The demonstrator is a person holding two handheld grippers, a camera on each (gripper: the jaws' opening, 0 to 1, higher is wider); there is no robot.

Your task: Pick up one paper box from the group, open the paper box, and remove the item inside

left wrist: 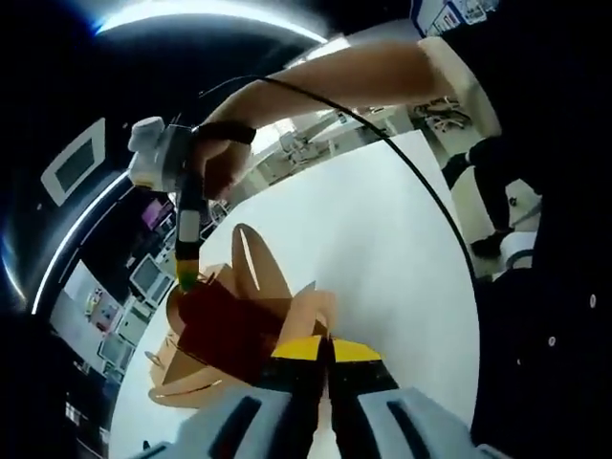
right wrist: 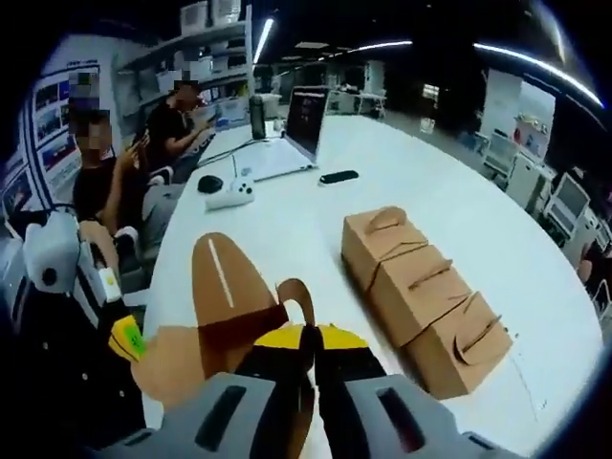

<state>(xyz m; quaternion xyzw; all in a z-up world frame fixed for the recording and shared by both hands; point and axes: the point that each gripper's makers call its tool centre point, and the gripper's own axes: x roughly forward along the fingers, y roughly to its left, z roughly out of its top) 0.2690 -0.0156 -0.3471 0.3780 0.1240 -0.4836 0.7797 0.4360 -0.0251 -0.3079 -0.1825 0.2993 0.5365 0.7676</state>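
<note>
An open brown paper box (left wrist: 229,330) is held above the white table (left wrist: 382,229), its flaps spread and its inside dark red. In the left gripper view my left gripper (left wrist: 325,350) is shut on a near flap (left wrist: 308,314). The right gripper (left wrist: 187,277), held by a hand, grips the box's far edge. In the right gripper view my right gripper (right wrist: 306,337) is shut on a curled flap (right wrist: 295,295) of the same box (right wrist: 225,296), with the left gripper's yellow tip (right wrist: 125,339) at the box's left side. Whatever is inside the box is hidden.
A row of three closed paper boxes (right wrist: 421,296) lies on the table (right wrist: 287,215) to the right. Farther back are a laptop (right wrist: 292,143), a phone (right wrist: 338,176), a mouse (right wrist: 209,184) and a white controller (right wrist: 232,196). Seated people (right wrist: 172,129) are at the far left edge.
</note>
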